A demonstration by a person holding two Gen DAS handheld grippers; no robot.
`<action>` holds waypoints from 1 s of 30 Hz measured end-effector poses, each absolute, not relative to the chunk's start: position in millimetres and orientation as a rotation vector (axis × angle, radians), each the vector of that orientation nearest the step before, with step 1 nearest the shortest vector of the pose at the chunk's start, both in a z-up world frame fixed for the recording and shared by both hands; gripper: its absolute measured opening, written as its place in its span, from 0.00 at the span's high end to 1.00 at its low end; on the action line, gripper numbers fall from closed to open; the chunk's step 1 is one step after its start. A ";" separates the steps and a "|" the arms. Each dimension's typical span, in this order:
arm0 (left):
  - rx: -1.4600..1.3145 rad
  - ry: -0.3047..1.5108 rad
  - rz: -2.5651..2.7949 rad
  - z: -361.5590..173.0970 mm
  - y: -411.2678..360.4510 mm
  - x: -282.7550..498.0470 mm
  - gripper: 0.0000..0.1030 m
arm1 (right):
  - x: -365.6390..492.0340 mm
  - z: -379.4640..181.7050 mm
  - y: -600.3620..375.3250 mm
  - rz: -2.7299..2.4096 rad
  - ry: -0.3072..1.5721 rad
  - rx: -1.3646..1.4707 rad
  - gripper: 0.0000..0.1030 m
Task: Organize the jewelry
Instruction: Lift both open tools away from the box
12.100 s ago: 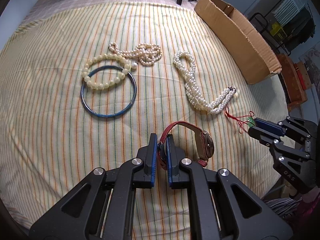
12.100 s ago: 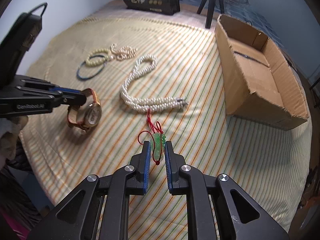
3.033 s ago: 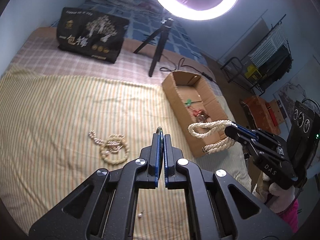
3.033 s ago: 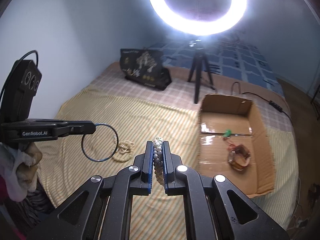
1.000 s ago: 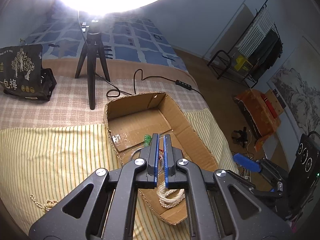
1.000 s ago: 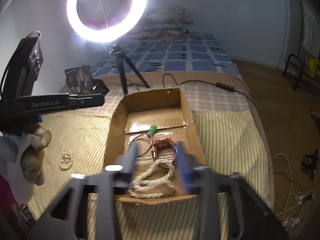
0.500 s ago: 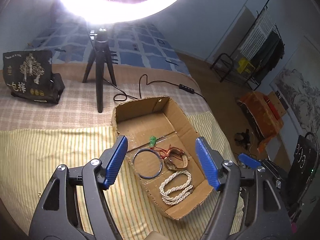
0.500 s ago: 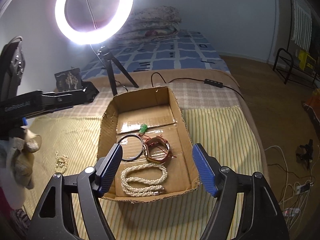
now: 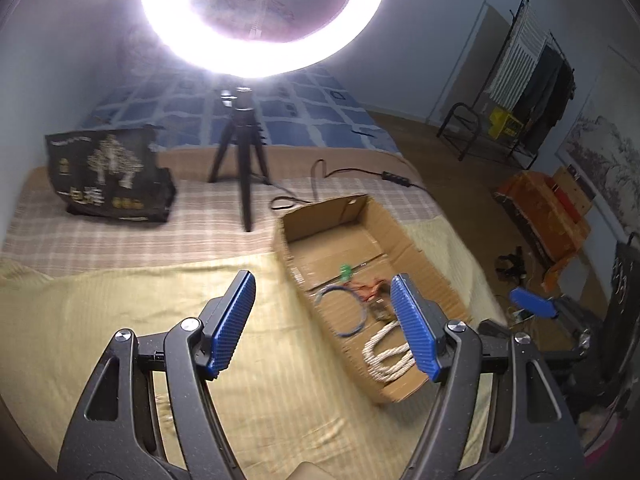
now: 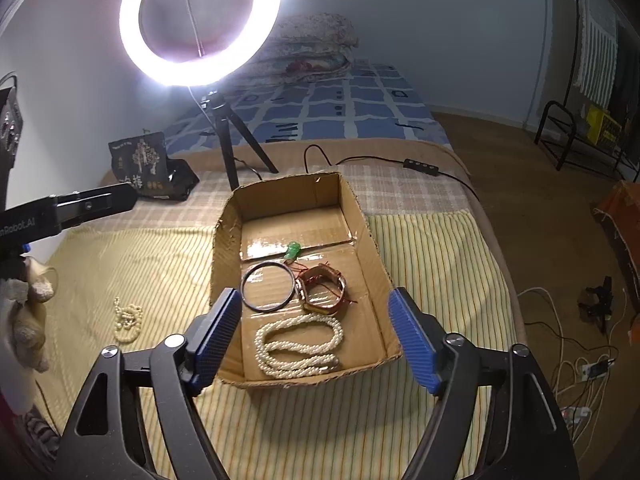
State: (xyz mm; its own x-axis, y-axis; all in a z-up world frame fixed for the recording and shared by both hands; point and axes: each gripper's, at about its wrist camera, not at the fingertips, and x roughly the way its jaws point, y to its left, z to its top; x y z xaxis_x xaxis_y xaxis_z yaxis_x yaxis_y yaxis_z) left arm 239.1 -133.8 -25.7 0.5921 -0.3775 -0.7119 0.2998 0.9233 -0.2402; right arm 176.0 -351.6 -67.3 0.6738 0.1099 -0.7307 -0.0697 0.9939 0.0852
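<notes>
1. Your left hand-held gripper point(image 9: 324, 326) is spread wide apart and holds nothing; it hangs above the striped bedspread point(image 9: 100, 320), just left of the cardboard box point(image 9: 416, 248).
2. Your right hand-held gripper point(image 10: 316, 338) is also spread wide and empty, hanging over the box's near end.
3. Inside the cardboard box lie the white pearl necklace point(image 10: 298, 344) nearest you, then the blue bangle point(image 10: 267, 287) touching the red-strapped watch point(image 10: 322, 288), and the green pendant point(image 10: 293, 250) farthest in.
4. A small pile of pearl beads point(image 10: 127, 320) lies on the bedspread, left of the box and well apart from it.
</notes>
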 end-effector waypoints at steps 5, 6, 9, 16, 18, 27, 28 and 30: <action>-0.054 0.843 -0.349 -23.0 -102.1 221.6 0.30 | 165.1 -62.9 -334.6 0.065 0.849 -0.012 0.23; -0.047 0.841 -0.339 -22.7 -94.5 218.2 0.30 | 162.6 -62.5 -331.2 0.064 0.851 -0.026 0.23; -0.026 0.831 -0.319 -21.4 -73.2 207.1 0.30 | 151.7 -61.0 -318.5 0.059 0.838 -0.076 0.23; 0.013 0.798 -0.276 -18.8 -28.6 186.1 0.30 | 129.6 -60.5 -290.1 0.065 0.803 -0.139 0.23; 0.019 0.809 -0.263 -18.5 -16.4 184.7 0.30 | 126.0 -61.6 -283.9 0.082 0.801 -0.129 0.23; -0.057 0.847 -0.226 -31.6 30.3 171.7 0.30 | 106.1 -68.4 -253.0 0.165 0.763 -0.123 0.23; -0.074 0.870 -0.228 -35.9 34.3 173.8 0.30 | 105.3 -71.1 -249.7 0.185 0.776 -0.116 0.23; -0.095 0.895 -0.228 -42.9 39.8 175.3 0.30 | 103.7 -75.6 -244.1 0.206 0.793 -0.109 0.23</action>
State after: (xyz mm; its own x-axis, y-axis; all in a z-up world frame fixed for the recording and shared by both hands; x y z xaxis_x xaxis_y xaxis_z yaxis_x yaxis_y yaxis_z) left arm 175.3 39.8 -42.9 0.6035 -0.2367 -0.7614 0.1574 0.9715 -0.1772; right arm 103.7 -244.1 -75.6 0.6829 0.1430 -0.7164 -0.2245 0.9743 -0.0196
